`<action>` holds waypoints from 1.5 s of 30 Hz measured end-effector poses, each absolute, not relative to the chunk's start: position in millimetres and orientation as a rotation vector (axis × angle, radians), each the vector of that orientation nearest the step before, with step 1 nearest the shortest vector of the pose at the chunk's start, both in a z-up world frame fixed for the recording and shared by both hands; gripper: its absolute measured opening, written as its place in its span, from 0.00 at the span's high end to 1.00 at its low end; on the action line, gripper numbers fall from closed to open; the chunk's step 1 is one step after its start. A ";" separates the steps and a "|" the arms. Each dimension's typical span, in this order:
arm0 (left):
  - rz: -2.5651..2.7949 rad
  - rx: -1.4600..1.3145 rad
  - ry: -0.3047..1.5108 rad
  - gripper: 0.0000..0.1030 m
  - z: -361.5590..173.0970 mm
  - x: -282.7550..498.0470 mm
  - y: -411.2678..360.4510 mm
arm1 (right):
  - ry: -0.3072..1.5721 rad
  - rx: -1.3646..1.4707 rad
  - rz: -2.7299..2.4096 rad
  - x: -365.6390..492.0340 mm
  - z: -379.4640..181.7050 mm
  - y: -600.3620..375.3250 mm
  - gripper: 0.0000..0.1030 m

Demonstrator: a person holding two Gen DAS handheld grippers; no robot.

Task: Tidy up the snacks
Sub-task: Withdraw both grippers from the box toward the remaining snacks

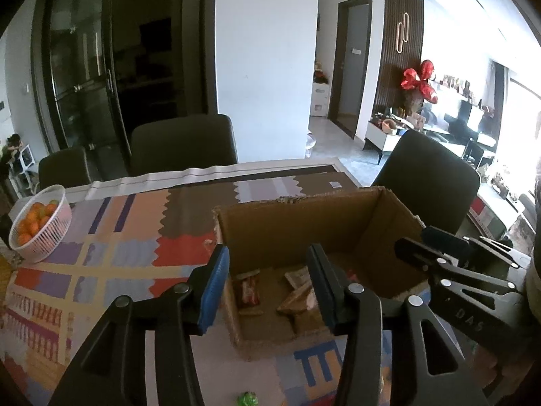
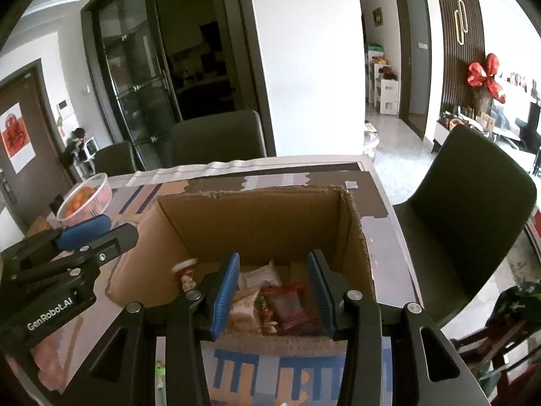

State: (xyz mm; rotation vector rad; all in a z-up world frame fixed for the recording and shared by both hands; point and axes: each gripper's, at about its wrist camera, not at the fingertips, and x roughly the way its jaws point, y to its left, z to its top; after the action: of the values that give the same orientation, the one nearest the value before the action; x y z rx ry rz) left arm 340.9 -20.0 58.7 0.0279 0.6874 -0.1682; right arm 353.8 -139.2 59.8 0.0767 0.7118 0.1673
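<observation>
An open cardboard box (image 1: 297, 216) (image 2: 257, 216) stands on the patterned table. Several snack packets lie in its bottom: brown ones (image 1: 297, 297) in the left wrist view, a red packet (image 2: 290, 308) and pale ones (image 2: 260, 275) in the right wrist view. My left gripper (image 1: 267, 287) is open and empty above the box's near left edge. My right gripper (image 2: 274, 291) is open and empty above the box's near edge. Each gripper shows in the other's view: the right one (image 1: 439, 253) and the left one (image 2: 98, 233). A green item (image 1: 247, 399) lies on the table near me.
A white basket of oranges (image 1: 42, 223) (image 2: 86, 198) stands at the table's far left. Dark chairs stand behind the table (image 1: 182, 145) and at its right end (image 2: 473, 209). A patterned cloth (image 1: 101, 253) covers the table.
</observation>
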 end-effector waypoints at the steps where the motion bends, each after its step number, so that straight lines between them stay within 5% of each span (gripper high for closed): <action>1: -0.162 0.030 0.686 0.54 60.2 335.6 -19.6 | 0.708 0.074 0.166 350.3 61.6 -138.7 0.58; 19: -0.110 0.055 0.686 0.54 63.7 283.1 1.1 | 0.718 0.068 0.174 304.6 66.8 -125.5 0.58; 45: -0.093 0.057 0.991 0.54 -50.0 283.6 16.1 | 1.053 0.078 0.062 290.4 -40.2 -130.6 0.58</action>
State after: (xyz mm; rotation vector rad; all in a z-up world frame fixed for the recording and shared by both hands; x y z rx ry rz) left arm 283.6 16.1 -50.0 0.0575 0.9908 -0.0928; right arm 290.4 -130.6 -40.2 0.0778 1.0529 0.0616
